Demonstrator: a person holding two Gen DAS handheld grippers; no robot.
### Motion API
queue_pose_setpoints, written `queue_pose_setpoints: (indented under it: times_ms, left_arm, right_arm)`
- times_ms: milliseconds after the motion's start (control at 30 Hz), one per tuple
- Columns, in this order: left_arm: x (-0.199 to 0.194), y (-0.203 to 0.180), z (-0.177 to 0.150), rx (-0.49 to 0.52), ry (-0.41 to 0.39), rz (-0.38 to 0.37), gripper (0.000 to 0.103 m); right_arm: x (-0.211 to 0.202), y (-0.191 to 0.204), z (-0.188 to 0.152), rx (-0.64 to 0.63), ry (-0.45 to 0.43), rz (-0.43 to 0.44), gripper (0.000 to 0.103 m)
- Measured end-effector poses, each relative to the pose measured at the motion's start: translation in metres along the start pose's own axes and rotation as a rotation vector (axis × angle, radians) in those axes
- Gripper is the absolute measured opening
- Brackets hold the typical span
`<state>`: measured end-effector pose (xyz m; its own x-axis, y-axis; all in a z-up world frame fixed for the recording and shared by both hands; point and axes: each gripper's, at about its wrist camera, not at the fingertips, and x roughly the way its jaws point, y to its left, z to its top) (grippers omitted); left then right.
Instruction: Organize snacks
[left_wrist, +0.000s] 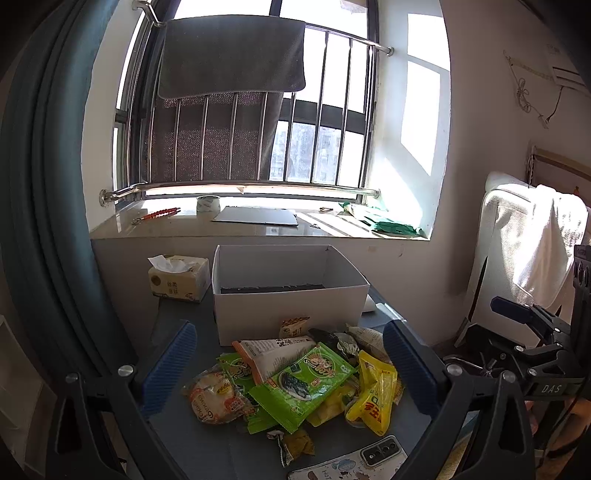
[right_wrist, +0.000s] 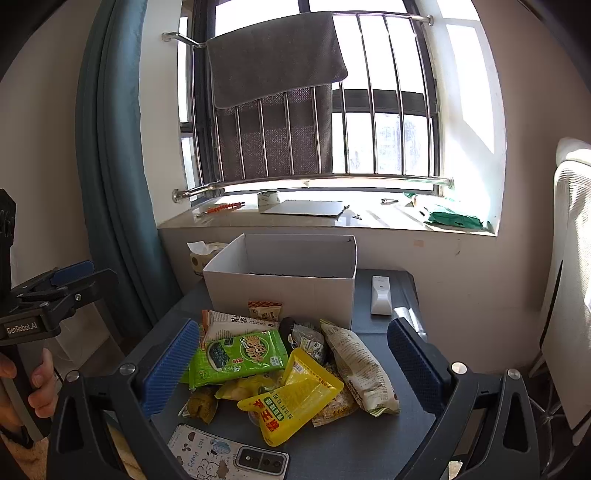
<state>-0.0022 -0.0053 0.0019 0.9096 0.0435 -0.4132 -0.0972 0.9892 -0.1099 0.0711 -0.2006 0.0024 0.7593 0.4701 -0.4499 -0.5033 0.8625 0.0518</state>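
Observation:
A pile of snack packets lies on the dark table (left_wrist: 207, 446) in front of an open white box (left_wrist: 291, 306). In the pile are a green seaweed packet (left_wrist: 303, 384), a yellow packet (left_wrist: 373, 402) and a round cracker packet (left_wrist: 212, 397). My left gripper (left_wrist: 291, 373) is open above the pile and holds nothing. In the right wrist view the box (right_wrist: 284, 291) stands behind the same green packet (right_wrist: 240, 356), the yellow packet (right_wrist: 295, 398) and a long white packet (right_wrist: 360, 369). My right gripper (right_wrist: 291, 369) is open above them and holds nothing.
A phone (right_wrist: 221, 456) lies at the table's near edge. A white remote (right_wrist: 381, 295) lies right of the box, a tissue pack (left_wrist: 179, 277) left of it. Behind is a windowsill (left_wrist: 258, 229) with barred window. A blue curtain (left_wrist: 48, 221) hangs left, a white chair (left_wrist: 528, 251) right.

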Motion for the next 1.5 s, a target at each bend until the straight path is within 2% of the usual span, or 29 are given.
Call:
queue_pose_setpoints:
  times_ms: [1500]
  left_arm:
    - [0.0041,0.0051,-0.0037,-0.018,0.025,0.009,0.103]
  right_arm:
    - [0.0023,0.0037,-0.0029,-0.013,0.009,0.008,0.103]
